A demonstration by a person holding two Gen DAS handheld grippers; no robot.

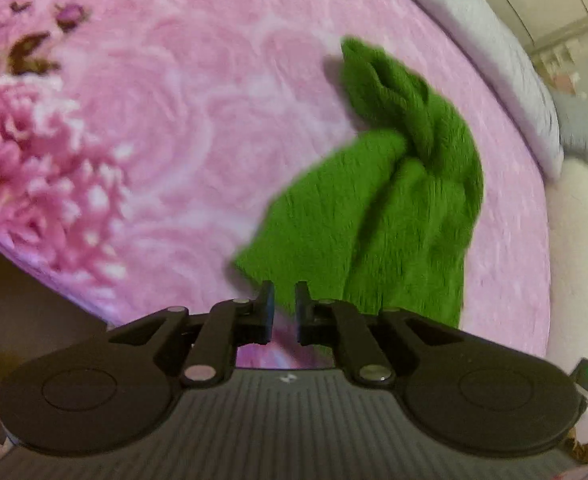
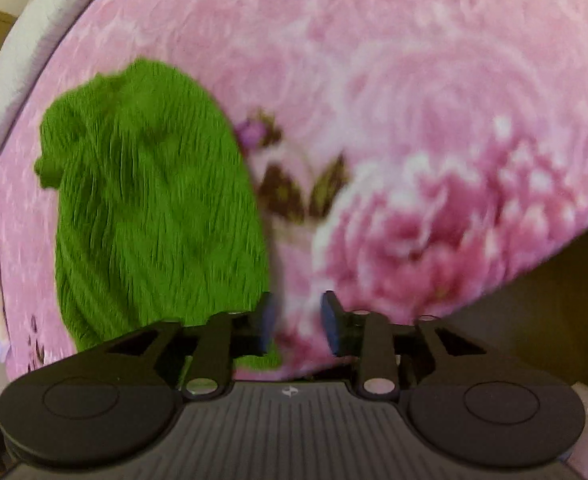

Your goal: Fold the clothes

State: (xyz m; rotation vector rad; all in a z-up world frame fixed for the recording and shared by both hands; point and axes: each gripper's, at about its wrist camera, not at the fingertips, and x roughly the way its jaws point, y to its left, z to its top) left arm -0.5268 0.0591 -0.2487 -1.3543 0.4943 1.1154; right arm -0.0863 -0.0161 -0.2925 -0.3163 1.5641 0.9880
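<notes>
Left wrist view: the left gripper (image 1: 284, 308) points down at the bed, its jaws nearly together with a narrow gap, and nothing is gripped. The green garment (image 1: 378, 208) lies crumpled just ahead and to the right of the fingertips; its near edge is hidden behind the right finger linkage. It rests on a pink floral blanket (image 1: 173, 128). Ahead and to the left the blanket lies bare. The blanket's edge runs below left of the gripper, with dark floor beyond. To the far right a white padded border (image 1: 494, 52) bounds the bed. The whole view is motion-blurred. A small pale emblem on the gripper body is too indistinct to read.

Right wrist view: the right gripper (image 2: 298, 320) has its jaws partly open and empty, with pink fabric showing between them. The green garment (image 2: 149, 208) lies ahead and to the left, its lower part hidden behind the left finger linkage. The pink floral blanket (image 2: 434, 100) stretches bare ahead and to the right, ending at a dark drop on the right. A pale object at the far left edge is cut off and cannot be identified.
</notes>
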